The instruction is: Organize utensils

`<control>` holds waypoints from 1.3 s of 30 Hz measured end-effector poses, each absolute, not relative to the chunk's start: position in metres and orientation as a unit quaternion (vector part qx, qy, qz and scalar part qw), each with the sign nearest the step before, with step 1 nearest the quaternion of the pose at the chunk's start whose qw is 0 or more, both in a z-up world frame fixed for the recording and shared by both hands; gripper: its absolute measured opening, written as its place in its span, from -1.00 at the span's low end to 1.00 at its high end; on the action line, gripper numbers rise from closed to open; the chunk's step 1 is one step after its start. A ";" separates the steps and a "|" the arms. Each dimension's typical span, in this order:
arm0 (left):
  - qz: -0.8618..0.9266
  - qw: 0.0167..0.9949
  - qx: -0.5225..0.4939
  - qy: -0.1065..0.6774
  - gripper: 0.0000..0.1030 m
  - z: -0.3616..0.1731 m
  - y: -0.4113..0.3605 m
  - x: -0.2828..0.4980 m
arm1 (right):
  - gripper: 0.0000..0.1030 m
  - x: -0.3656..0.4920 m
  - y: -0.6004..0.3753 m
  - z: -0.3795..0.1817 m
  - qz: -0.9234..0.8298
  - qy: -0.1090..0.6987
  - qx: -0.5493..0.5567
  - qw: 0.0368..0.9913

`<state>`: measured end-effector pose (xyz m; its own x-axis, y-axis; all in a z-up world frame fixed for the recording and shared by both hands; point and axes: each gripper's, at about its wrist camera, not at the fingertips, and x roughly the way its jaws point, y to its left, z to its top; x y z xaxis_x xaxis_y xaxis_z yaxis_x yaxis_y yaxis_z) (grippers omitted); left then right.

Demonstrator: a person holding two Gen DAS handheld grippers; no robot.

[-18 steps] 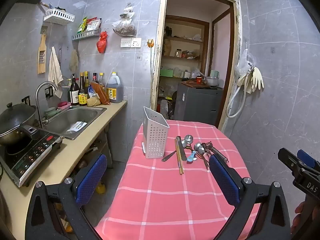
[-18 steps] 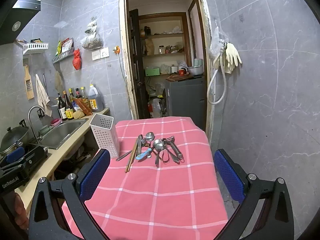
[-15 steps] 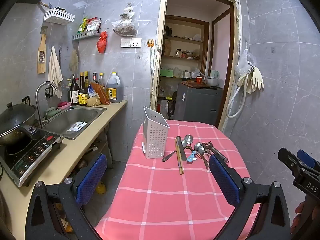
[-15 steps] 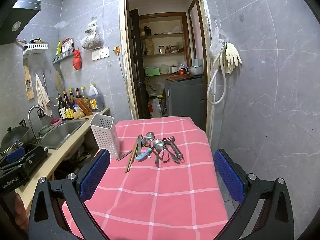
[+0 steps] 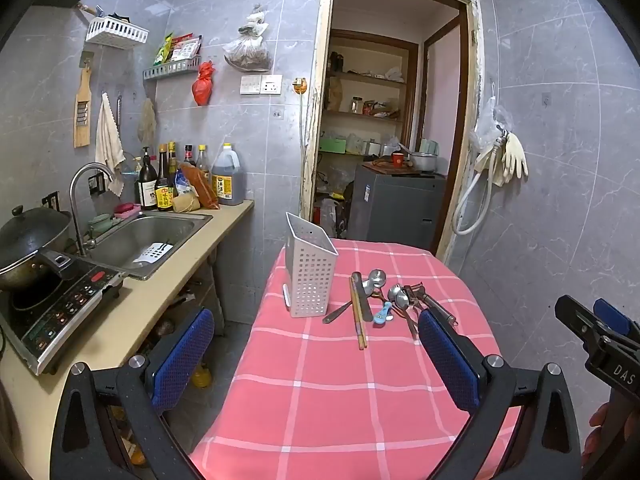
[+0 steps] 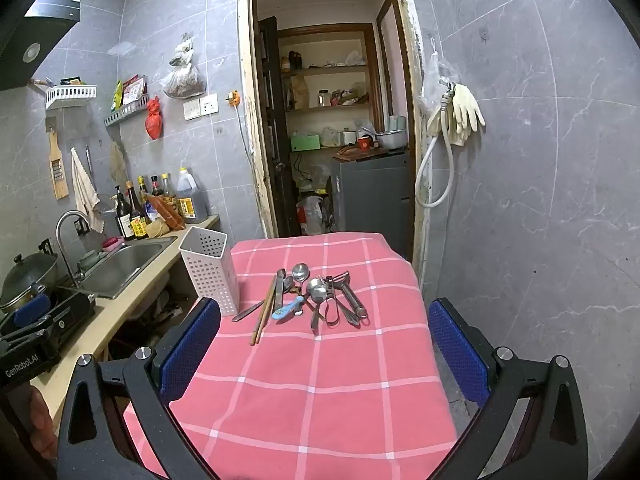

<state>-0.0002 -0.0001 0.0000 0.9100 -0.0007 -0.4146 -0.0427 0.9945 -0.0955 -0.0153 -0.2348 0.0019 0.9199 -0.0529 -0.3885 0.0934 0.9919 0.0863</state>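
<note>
Nearest, left hand-held gripper: jaws spread wide, nothing between the blue pads, held over the near part of the bench, which wears a pink checked cloth. Right hand-held gripper: likewise spread wide and empty, over the same cloth; its black body also shows at the right edge of the left wrist view. Mid-bench, a loose heap of utensils lying flat: a pair of wooden chopsticks pointing toward the cameras, a table knife just beside them, a blue-handled small spoon, several metal spoons overlapping, and a metal peeler-like tool at the heap's right side. Left of the heap, near but apart from it, a white perforated utensil holder, upright at the bench's left edge, interior appearing empty. Beyond, at left, a counter with steel sink, a row of sauce bottles, induction cooker with a wok. Farthest, an open doorway to a storeroom; rubber gloves hung on the right wall.
</note>
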 end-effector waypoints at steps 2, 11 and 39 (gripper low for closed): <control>0.011 0.976 -0.051 0.212 1.00 0.000 0.000 0.000 | 0.98 -0.015 -0.234 0.002 -0.038 0.197 0.052 0.978; 0.011 0.976 -0.051 0.213 1.00 0.000 0.000 0.000 | 0.98 -0.013 -0.232 0.002 -0.037 0.197 0.052 0.978; 0.011 0.976 -0.052 0.213 1.00 0.000 0.000 0.000 | 0.98 -0.012 -0.229 0.002 -0.038 0.199 0.051 0.978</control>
<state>0.0000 -0.0001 0.0000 0.9086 -0.0014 -0.4176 -0.0428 0.9944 -0.0964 -0.0118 -0.2289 0.0022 0.9184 -0.0532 -0.3921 0.0939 0.9919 0.0854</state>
